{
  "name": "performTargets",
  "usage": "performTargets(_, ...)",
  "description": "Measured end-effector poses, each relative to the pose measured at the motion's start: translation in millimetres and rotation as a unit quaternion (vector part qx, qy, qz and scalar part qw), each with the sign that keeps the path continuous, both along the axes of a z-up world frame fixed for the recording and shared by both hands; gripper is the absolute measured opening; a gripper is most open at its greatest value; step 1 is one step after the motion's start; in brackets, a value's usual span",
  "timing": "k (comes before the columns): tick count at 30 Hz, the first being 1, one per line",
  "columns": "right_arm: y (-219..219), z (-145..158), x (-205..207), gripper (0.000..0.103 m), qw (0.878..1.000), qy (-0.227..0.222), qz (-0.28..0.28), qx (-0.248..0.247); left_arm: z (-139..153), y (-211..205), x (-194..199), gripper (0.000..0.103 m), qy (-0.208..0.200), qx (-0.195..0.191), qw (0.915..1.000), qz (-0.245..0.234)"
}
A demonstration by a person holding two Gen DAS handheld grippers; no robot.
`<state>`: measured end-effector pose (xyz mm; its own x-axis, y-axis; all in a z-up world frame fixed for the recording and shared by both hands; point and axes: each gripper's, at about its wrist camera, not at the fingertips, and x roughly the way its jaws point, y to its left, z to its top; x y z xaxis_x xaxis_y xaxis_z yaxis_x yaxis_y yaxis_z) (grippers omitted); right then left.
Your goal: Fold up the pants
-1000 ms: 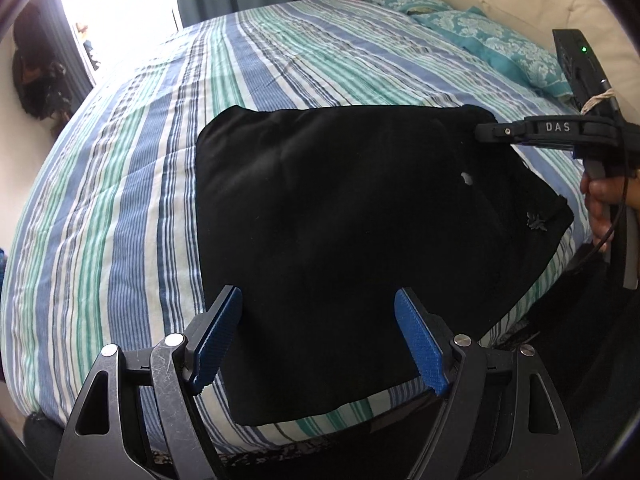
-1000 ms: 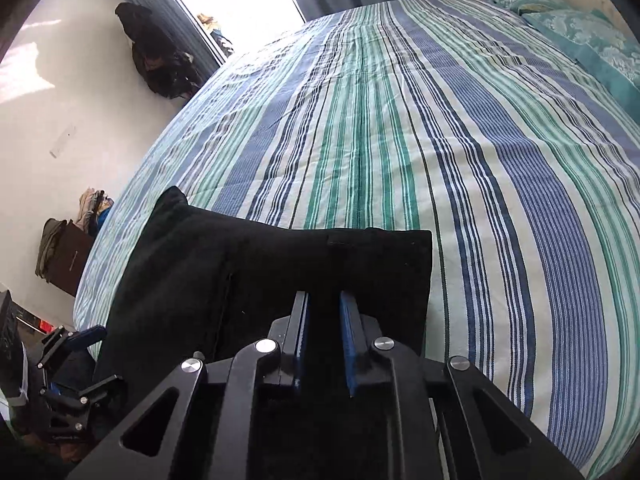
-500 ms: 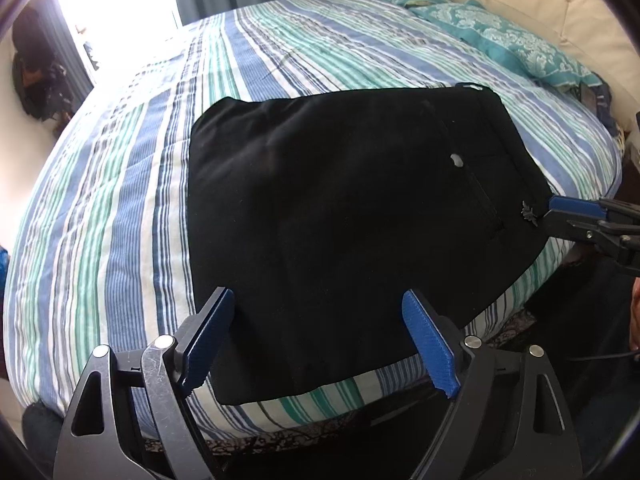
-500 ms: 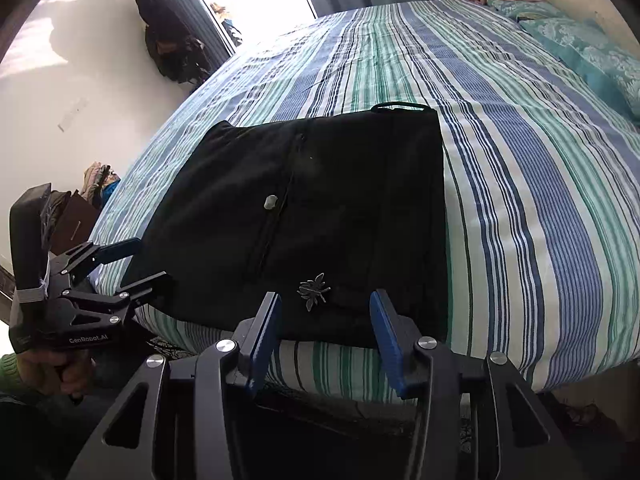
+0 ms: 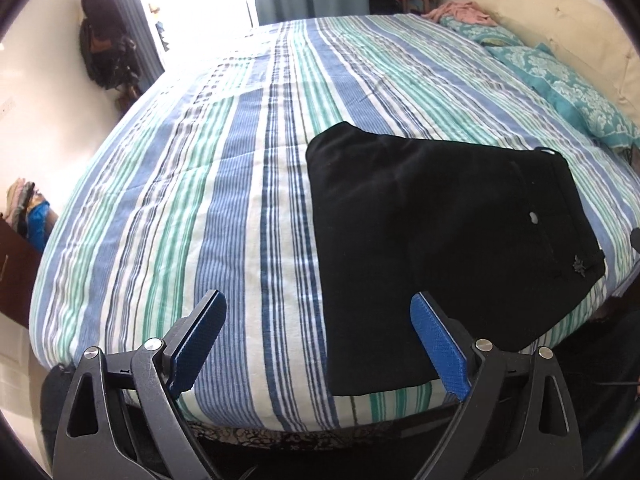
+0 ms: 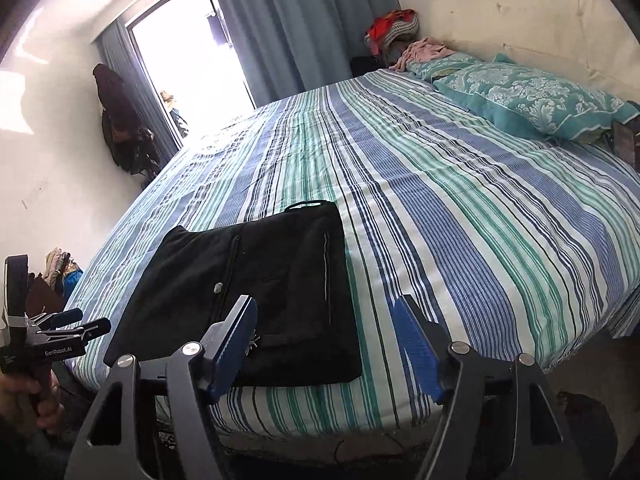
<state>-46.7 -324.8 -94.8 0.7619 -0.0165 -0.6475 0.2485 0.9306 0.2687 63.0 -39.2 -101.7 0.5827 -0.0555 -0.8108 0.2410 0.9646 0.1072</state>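
Note:
The black pants [image 5: 440, 240] lie folded into a flat rectangle near the front edge of the striped bed [image 5: 240, 200]. A small metal charm shows at their near right corner. My left gripper [image 5: 320, 340] hovers over the bed's edge beside the pants' left side. Its jaws are opening and nothing is between them. In the right wrist view the pants [image 6: 260, 292] lie front left. My right gripper [image 6: 326, 348] is drawn back from their near right corner, its jaws opening and empty. The left gripper [image 6: 90, 320] appears at the far left, held by a hand [image 6: 24, 392].
Teal patterned pillows [image 6: 540, 100] and a cream headboard [image 5: 560, 28] stand at the bed's right end. A bright window with blue curtains [image 6: 312, 20] is beyond the bed. Clothes are heaped in the far corner [image 6: 392, 28], and a dark bag hangs on the left wall [image 6: 120, 128].
My right gripper has let go of the pants' folded edge, pulled back off the bed and opened. The left gripper has swung left and opened wider. The pants now lie flat.

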Motion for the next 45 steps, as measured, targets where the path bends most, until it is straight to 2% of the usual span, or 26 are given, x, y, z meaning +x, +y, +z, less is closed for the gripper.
performTargets(5,6.1,-3.8,4.5,0.071,1.0,0.01,0.007,-0.009,-2.3,5.8,2.8,0.094,0.0,0.011,0.9999,0.012)
performTargets(13,19.1,-10.9,11.1,0.071,0.999,0.026,0.022,-0.022,-6.2,11.4,6.0,0.094,0.005,0.008,0.9998,0.017)
performTargets(15,20.7,-11.5,12.3,0.071,0.999,0.025,0.026,-0.019,-6.8,15.0,8.1,0.094,0.011,-0.009,0.9998,0.013)
performTargets(16,20.8,-11.5,13.0,0.072,0.999,0.024,0.029,-0.015,-7.2,18.9,10.2,0.095,0.021,-0.033,0.9992,0.007)
performTargets(17,19.7,-11.5,13.5,0.074,0.999,0.021,0.035,-0.007,-8.4,24.9,13.6,0.096,0.037,-0.067,0.9971,0.002)
performTargets(19,14.3,-12.6,14.9,0.087,0.999,0.012,0.044,0.021,-12.8,40.3,21.5,0.096,0.073,-0.148,0.9862,0.003)
performTargets(20,9.4,-13.8,15.6,0.088,0.998,0.008,0.044,0.038,-16.2,48.0,25.3,0.096,0.087,-0.184,0.9791,0.007)
performTargets(22,-2.7,-18.7,20.6,0.088,0.996,0.005,0.047,0.076,-23.4,56.0,34.4,0.096,0.11,-0.223,0.9684,0.009)
performTargets(25,-18.9,-34.1,41.5,0.089,0.99,0.037,0.072,0.116,-37.8,48.3,50.3,0.096,0.148,-0.229,0.962,-0.017)
performTargets(29,-38.9,-66.1,77.7,0.089,0.977,0.105,0.114,0.147,-55.8,37.3,67.7,0.096,0.171,-0.21,0.9626,-0.011)
performTargets(32,-47.6,-89.1,98.2,0.089,0.963,0.144,0.135,0.182,-63.4,27.9,75.0,0.097,0.19,-0.228,0.9547,-0.015)
performTargets(35,-52.7,-98.0,107.3,0.092,0.95,0.131,0.157,0.238,-68.9,12.2,81.0,0.098,0.209,-0.23,0.9499,-0.035)
performTargets(36,-53.4,-102.2,111.2,0.089,0.939,0.129,0.172,0.269,-71.1,8.1,82.5,0.096,0.214,-0.233,0.9477,-0.04)
performTargets(37,-52.7,-106.0,114.5,0.081,0.93,0.133,0.182,0.291,-71.1,4.4,82.8,0.067,0.216,-0.244,0.9439,-0.05)
performTargets(38,-50.7,-107.2,117.3,0.074,0.93,0.143,0.184,0.285,-70.1,0.1,82.8,0.054,0.223,-0.253,0.9394,-0.061)
performTargets(39,-47.2,-106.0,119.1,0.059,0.932,0.15,0.192,0.268,-65.1,-3.2,82.3,0.041,0.213,-0.24,0.9453,-0.059)
performTargets(40,-44.0,-102.5,119.2,0.052,0.933,0.149,0.199,0.259,-58.4,-5.8,80.5,0.026,0.204,-0.235,0.9481,-0.065)
performTargets(42,-35.1,-89.8,116.6,0.043,0.937,0.137,0.212,0.243,-40.2,-7.1,76.9,0.019,0.183,-0.23,0.9527,-0.077)
performTargets(45,-26.3,-59.7,119.9,0.038,0.94,0.102,0.218,0.241,-8.0,1.9,83.2,0.018,0.156,-0.253,0.9511,-0.084)
